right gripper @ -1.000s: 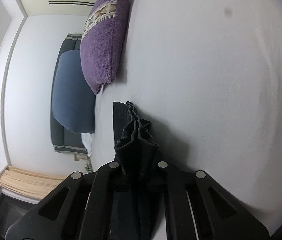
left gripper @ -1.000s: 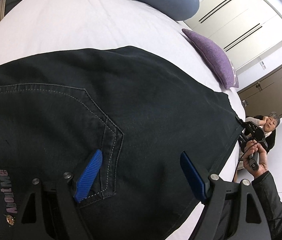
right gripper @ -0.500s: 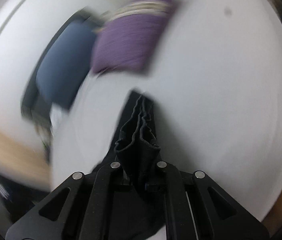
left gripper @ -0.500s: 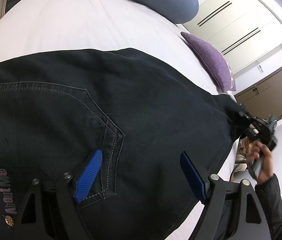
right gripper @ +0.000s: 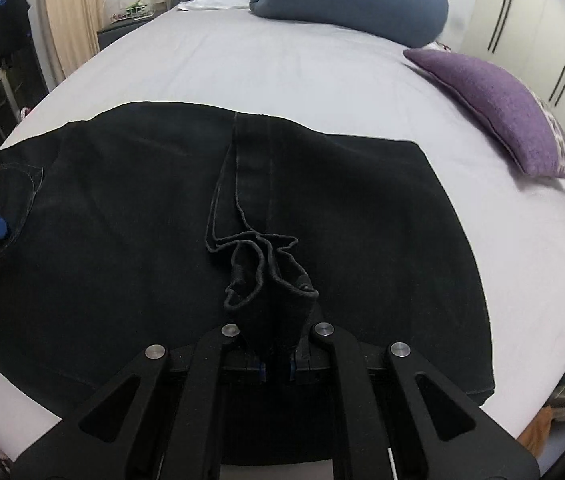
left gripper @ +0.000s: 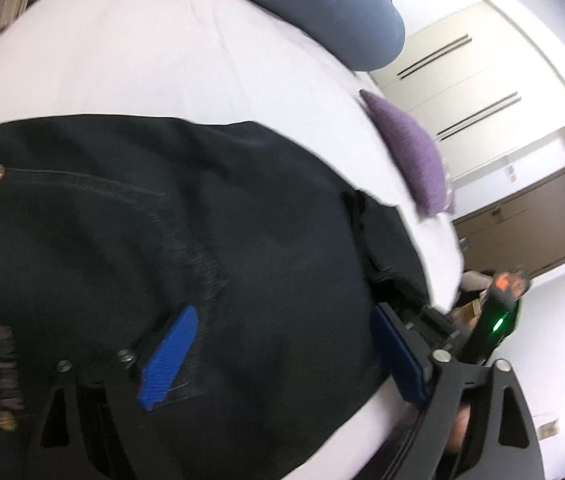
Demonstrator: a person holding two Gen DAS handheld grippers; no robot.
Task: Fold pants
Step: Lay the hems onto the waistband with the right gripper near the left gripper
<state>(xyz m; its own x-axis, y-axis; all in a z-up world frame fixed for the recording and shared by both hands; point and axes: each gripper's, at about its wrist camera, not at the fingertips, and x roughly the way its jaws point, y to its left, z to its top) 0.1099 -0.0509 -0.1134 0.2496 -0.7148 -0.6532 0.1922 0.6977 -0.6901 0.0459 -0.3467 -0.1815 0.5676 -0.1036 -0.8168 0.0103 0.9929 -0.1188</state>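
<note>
Pants (right gripper: 130, 216): black, spread flat across the white bed (right gripper: 282, 64), leg ends bunched up in the middle.
Right gripper (right gripper: 276, 360): jaws closed tight on the bunched leg ends.
Left gripper (left gripper: 282, 360): jaws opening wide over the back pocket (left gripper: 94, 248), pinching nothing.
Pillow (right gripper: 498, 100): purple, near the bed's edge.
</note>
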